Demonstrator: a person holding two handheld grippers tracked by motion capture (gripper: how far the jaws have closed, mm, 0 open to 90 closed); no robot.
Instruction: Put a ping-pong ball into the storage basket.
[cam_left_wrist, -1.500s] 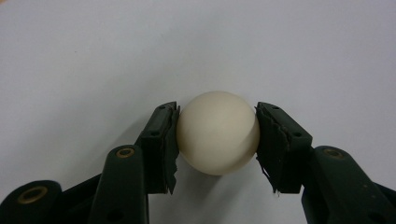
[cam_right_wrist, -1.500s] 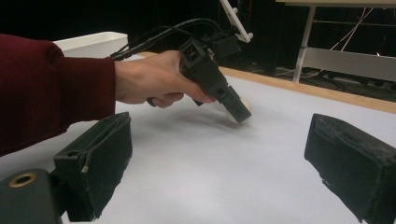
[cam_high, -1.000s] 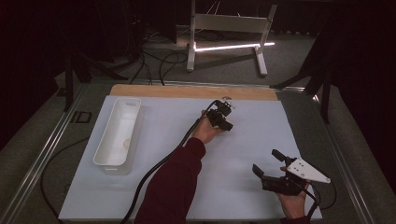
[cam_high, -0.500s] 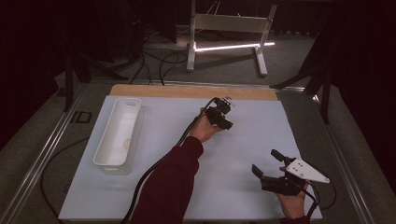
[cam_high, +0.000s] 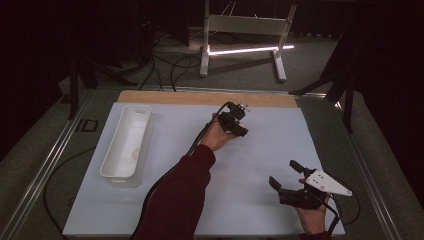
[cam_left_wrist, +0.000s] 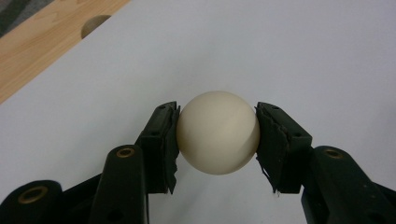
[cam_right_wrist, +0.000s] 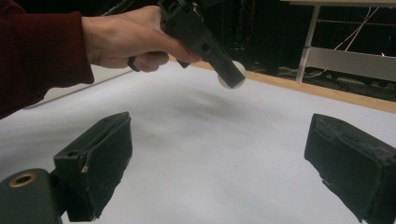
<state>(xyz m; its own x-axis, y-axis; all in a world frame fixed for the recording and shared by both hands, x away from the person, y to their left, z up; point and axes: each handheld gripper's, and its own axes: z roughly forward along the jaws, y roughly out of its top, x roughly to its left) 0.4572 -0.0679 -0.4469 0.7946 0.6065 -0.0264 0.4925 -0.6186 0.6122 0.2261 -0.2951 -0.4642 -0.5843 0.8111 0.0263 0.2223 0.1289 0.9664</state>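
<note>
A cream ball (cam_left_wrist: 217, 132) sits clamped between the black pads of my left gripper (cam_left_wrist: 217, 136). In the high view that left gripper (cam_high: 241, 129) hangs over the far middle of the white mat (cam_high: 260, 165), pointing down to the right. The right gripper view shows the ball (cam_right_wrist: 232, 74) at the tip of the left gripper (cam_right_wrist: 229, 73), clear of the mat with a soft shadow beneath. My right gripper (cam_high: 284, 174) rests near the front right of the mat, open, with nothing between its pads (cam_right_wrist: 100, 158).
A long white tray (cam_high: 111, 150) lies along the mat's left side. A wooden strip (cam_high: 200, 97) borders the far edge and has a round hole (cam_left_wrist: 95, 25). Cables and a white stand (cam_high: 245, 25) lie on the floor beyond the table.
The left gripper has risen a little with the ball held in it. The right gripper has stayed where it was.
</note>
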